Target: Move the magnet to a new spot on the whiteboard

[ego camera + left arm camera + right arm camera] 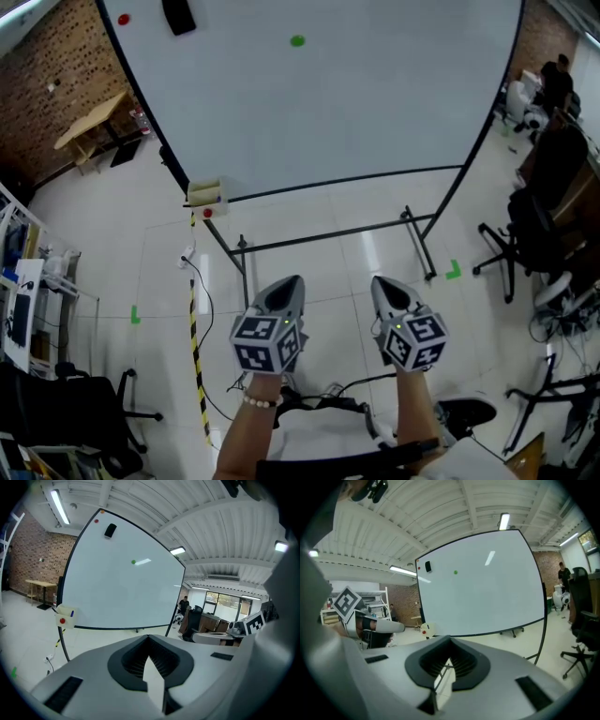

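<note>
The small green magnet (297, 40), high on the far whiteboard (375, 112) to the right of the black eraser (178, 16), is probably light, rigid and slick, best pinched by its rim; the left gripper (289, 281) and right gripper (382, 281) hang near, closed and empty.

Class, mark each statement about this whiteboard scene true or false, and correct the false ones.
1. A green magnet sits on the whiteboard. True.
2. The right gripper holds the green magnet. False: its jaws are shut on nothing, well short of the whiteboard.
3. A black eraser hangs beside a red magnet near the top left corner of the whiteboard. True.
4. The left gripper touches the whiteboard. False: it is held apart from it, jaws shut and empty.
</note>
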A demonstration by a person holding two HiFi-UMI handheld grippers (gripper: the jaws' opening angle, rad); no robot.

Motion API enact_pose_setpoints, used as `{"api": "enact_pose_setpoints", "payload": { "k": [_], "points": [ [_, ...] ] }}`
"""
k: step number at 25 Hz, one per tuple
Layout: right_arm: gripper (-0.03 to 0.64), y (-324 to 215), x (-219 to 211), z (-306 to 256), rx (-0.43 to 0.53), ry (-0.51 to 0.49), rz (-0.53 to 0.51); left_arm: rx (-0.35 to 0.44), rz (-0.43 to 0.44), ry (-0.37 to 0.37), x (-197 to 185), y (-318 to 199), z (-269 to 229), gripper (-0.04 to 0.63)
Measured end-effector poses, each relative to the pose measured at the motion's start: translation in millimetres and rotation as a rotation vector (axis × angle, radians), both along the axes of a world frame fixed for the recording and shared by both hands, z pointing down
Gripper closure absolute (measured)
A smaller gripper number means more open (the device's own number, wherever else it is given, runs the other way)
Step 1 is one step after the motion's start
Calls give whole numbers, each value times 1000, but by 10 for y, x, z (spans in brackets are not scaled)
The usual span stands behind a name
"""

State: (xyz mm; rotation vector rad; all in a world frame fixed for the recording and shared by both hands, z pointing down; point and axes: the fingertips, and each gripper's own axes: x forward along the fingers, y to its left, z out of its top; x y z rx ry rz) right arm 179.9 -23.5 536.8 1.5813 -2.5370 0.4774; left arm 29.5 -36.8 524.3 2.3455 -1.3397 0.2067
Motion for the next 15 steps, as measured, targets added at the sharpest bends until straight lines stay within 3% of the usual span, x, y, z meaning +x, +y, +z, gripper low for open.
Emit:
{"api": "enact_pose_setpoints", "payload": {
  "k": [15],
  "points": [
    [616,275,-617,-161,23,25,60,54,89,12,-474,162,-272,598]
  ]
}}
